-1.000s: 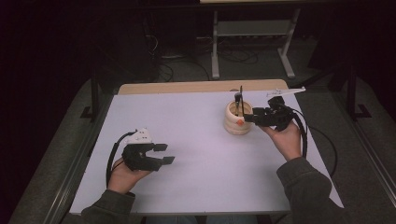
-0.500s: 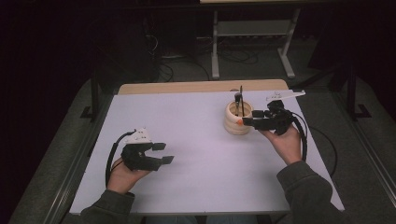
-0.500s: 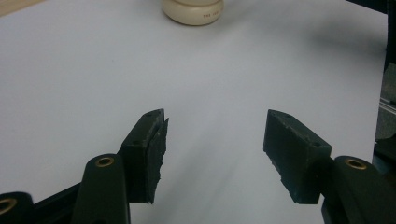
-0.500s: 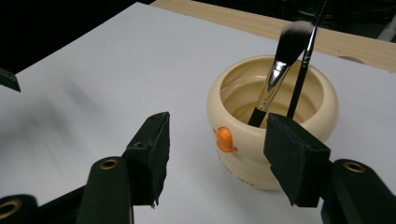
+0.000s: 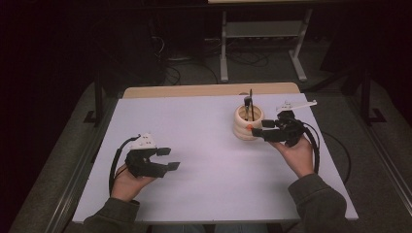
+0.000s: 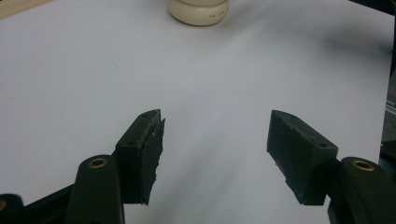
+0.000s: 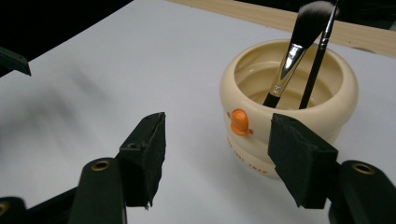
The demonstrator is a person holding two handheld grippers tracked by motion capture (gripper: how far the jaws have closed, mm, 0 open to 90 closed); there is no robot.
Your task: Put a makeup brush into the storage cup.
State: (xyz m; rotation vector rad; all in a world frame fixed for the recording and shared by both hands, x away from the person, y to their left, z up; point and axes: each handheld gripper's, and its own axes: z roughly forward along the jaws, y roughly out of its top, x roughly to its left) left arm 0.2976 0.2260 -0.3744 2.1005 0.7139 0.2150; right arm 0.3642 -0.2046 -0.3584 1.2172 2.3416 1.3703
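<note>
The right tool (image 7: 217,156), jaws apart and holding nothing, sits just beside the cup (image 7: 289,119), a cream ribbed pot with an orange knob on its wall, which stands on the tabletop (image 5: 204,131) toward its far right part. Two brushes stand in it: the fat brush (image 7: 299,39) leaning toward one side of the rim, and the thin brush (image 7: 320,56) just beside it, their handles close together near the top. The main risk, as I judge it, comes from that closeness: jaws closing on one handle could catch the other too, or knock it so it swings round the rim. One jaw is already near the cup wall, so a low or sideways approach could shove the light cup across the smooth tabletop or tip it, spilling both brushes. A pull at a slant could drag a brush against the rim and lift the cup with it. The left tool (image 5: 158,159) is well apart at the near left, jaws spread over bare tabletop, too far away to steady the cup if it starts to slide.
</note>
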